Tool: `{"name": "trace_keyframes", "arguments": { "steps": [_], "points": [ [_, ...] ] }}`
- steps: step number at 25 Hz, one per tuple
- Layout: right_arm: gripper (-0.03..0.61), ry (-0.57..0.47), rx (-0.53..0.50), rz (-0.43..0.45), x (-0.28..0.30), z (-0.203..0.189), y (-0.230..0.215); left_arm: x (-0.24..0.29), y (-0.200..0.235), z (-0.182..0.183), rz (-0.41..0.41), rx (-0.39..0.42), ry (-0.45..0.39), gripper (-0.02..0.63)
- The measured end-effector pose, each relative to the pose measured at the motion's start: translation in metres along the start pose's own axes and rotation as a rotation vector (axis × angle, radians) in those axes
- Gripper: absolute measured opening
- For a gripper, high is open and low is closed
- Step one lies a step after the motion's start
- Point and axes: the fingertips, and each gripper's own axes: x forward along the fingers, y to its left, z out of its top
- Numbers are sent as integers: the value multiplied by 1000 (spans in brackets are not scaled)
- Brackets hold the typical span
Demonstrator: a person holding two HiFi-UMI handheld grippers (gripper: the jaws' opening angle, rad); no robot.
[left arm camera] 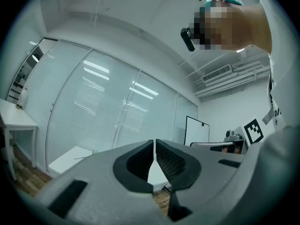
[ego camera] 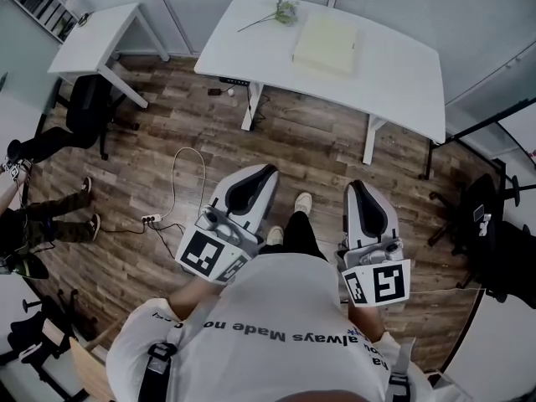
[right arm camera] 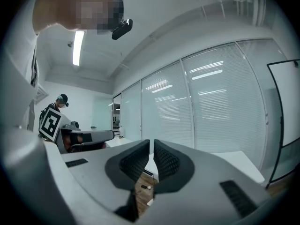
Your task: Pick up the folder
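Folder [ego camera: 327, 44], pale cream and squarish, lies flat on the white surface [ego camera: 402, 82] in the upper middle of the head view. Just beside the folder, to its left on the same surface, lies a thin sprig [ego camera: 280, 11] with a long stem.

The person stands on the wooden floor [ego camera: 318, 145] below that surface in the frame, with both tools held level in front of the body and well apart from the folder. The left tool [ego camera: 266, 171] sits in the lower middle of the frame and the right tool [ego camera: 358, 184] just to its right, each with its marker cube nearest the person. In its own view the left tool [left arm camera: 154, 142] has its jaws brought together, leaving only a sliver of light between the pads and nothing caught there. The right tool [right arm camera: 151, 142] looks the same in its own view, closed and empty-handed.

On the floor at the left lies a power strip [ego camera: 151, 219] with a white cable looping away from it. A black chair [ego camera: 88, 107] stands by a smaller white table [ego camera: 92, 40] in the upper left. A shelf unit [ego camera: 42, 2] in the upper left corner holds items too small to make out.
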Motion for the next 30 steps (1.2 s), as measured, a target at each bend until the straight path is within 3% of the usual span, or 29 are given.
{"name": "trace_keyframes", "arguments": {
  "steps": [15,30],
  "points": [
    [32,-8,-2,-16,54,6,-84,97,18,4,-31,22,-4,21],
    [32,-32,4,4,95,14,-188,205,21,-2,-4,43,-8,21]
  ]
}}
